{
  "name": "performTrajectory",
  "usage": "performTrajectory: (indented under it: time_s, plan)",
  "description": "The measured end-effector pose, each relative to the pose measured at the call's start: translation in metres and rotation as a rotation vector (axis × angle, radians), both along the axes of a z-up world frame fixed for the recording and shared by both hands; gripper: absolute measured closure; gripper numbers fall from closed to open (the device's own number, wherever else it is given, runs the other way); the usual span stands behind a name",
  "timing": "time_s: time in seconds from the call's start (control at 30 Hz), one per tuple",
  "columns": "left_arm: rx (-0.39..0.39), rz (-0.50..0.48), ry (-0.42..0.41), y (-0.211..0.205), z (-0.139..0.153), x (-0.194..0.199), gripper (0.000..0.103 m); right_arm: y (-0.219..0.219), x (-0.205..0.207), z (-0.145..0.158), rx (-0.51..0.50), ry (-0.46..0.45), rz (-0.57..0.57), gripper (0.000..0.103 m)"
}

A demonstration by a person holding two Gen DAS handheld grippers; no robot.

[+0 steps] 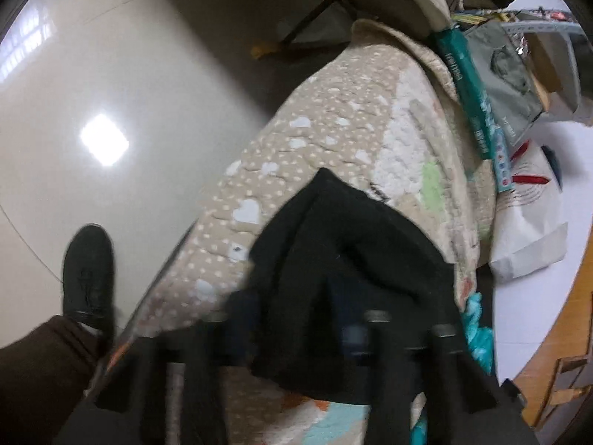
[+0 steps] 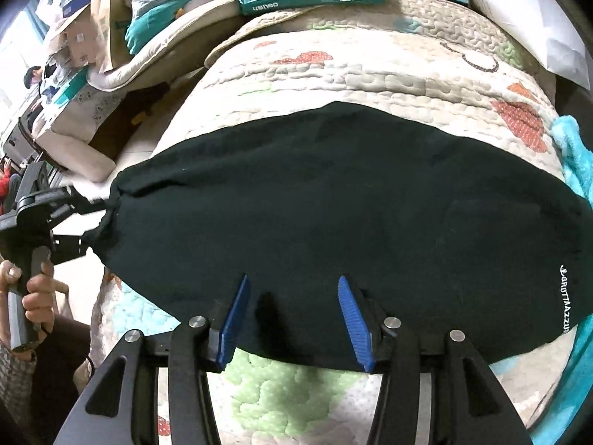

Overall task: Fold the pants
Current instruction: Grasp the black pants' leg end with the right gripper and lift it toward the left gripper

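Black pants: your left gripper pinches one end; right gripper, jaws apart, holds nothing. Hard pull risks dragging them off the quilt.

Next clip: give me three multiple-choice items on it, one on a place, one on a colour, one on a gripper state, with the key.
1. Where do the pants lie?
A. on the floor
B. on a quilt
C. in a box

2. What colour are the right gripper's pads?
A. blue
B. red
C. white

3. What is the left gripper doing?
A. hanging open, away from the cloth
B. gripping the pants' end
C. holding a book

Key: B, the patterned quilt shows all round the black cloth; A, both pads are blue; B, in the right wrist view its fingers pinch the bunched end.
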State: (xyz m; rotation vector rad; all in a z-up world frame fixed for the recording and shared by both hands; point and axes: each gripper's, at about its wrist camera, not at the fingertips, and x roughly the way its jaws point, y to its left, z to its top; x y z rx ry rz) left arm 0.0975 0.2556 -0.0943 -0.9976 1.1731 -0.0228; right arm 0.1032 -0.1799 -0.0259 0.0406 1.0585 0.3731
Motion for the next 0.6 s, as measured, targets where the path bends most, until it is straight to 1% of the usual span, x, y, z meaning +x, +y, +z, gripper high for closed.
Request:
performTrajectory:
  time_s: [0.03,0.17,0.27,0.4,0.53,0.6]
  plan:
    - [-0.001,0.000,-0.009,0.000,0.001,0.000,0.082,0.001,0.000,0.000,0.005,-0.002,0.004,0.049]
    - [0.072,-0.042,-0.060,-0.010,0.018,0.003,0.086,0.009,-0.001,0.000,0.059,0.000,0.024,0.049]
    - [0.073,-0.061,-0.099,-0.016,0.029,0.004,0.088,0.027,-0.002,0.001,0.116,0.007,0.075,0.049]
    - [0.078,-0.094,-0.160,-0.027,0.047,0.002,0.089,0.050,-0.011,0.011,0.132,-0.022,0.136,0.049]
    - [0.106,-0.139,-0.217,-0.049,0.070,0.002,0.089,0.034,-0.009,0.029,0.102,-0.068,0.102,0.049]
    - [0.113,-0.181,-0.240,-0.070,0.080,0.006,0.089,0.011,-0.003,0.041,0.108,-0.089,0.036,0.049]
